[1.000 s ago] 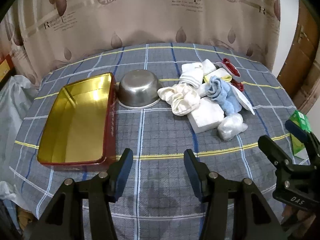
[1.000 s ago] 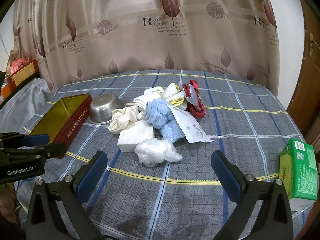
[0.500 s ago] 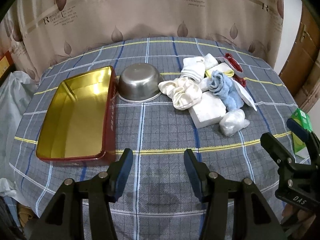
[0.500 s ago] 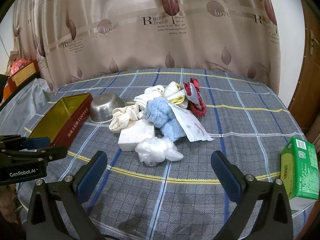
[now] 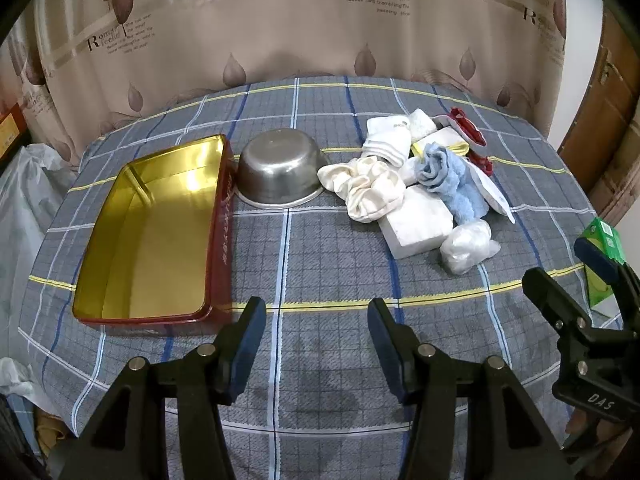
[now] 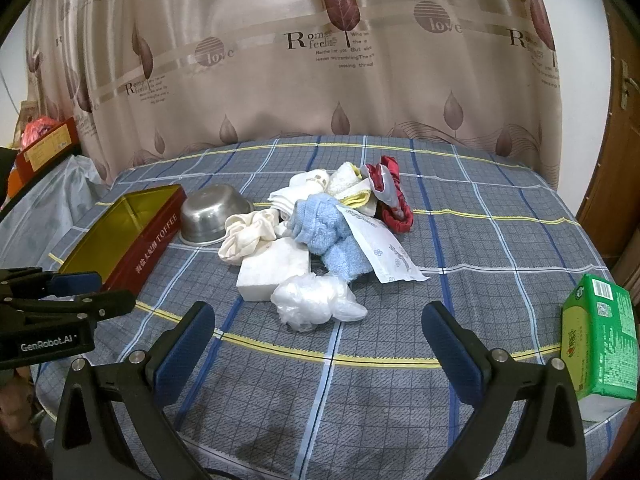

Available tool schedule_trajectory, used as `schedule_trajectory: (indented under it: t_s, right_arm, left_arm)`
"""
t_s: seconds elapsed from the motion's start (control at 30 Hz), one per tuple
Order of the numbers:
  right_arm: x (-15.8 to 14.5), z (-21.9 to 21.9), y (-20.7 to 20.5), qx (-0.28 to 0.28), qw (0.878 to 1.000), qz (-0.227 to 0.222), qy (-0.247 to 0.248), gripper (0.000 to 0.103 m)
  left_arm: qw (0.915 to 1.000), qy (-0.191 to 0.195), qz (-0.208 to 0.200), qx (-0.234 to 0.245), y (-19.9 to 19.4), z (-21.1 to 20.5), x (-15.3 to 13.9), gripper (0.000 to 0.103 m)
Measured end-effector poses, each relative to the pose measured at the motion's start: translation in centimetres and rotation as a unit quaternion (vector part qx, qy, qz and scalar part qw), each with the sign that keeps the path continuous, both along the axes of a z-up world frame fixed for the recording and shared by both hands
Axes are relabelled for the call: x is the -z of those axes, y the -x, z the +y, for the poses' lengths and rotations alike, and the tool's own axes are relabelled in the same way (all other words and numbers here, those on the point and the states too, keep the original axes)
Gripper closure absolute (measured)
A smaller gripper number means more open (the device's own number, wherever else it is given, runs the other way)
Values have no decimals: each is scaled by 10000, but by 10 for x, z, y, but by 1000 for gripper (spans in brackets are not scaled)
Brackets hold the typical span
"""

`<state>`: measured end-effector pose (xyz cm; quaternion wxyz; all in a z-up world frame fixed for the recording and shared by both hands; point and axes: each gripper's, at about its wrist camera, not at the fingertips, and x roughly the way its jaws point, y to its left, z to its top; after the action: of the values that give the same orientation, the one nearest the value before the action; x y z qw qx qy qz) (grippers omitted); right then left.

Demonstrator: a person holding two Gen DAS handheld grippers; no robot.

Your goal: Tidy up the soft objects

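Note:
A pile of soft things lies mid-table: a cream scrunchie (image 5: 370,189) (image 6: 246,236), a blue towel (image 5: 450,180) (image 6: 326,232), white socks (image 5: 390,142), a red cloth (image 6: 394,194), a white foam block (image 5: 418,222) (image 6: 276,270) and a crumpled clear bag (image 5: 466,246) (image 6: 314,300). An open gold-lined red tin (image 5: 156,228) (image 6: 132,236) lies at the left, with a steel bowl (image 5: 278,172) (image 6: 210,218) beside it. My left gripper (image 5: 316,332) is open and empty above the near cloth. My right gripper (image 6: 318,340) is open and empty, just short of the bag.
A green tissue pack (image 6: 598,342) (image 5: 600,266) sits at the table's right edge. A flat printed packet (image 6: 382,250) leans on the towel. A curtain hangs behind the table. A plastic bag (image 5: 20,196) lies off the left side.
Both grippers have drawn back and risen slightly, so the table looks a little farther away. No object has moved.

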<state>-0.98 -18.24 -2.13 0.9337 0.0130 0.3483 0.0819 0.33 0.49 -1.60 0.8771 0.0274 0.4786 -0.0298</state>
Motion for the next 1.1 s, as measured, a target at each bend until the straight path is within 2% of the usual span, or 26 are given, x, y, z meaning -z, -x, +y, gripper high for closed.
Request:
schedule_trajectory:
  t_s: [1.1]
  right_arm:
    - [8,9,0,-70,9997,172,147,1]
  left_arm:
    - [9998,-54,153,-70,-4,5,8,49]
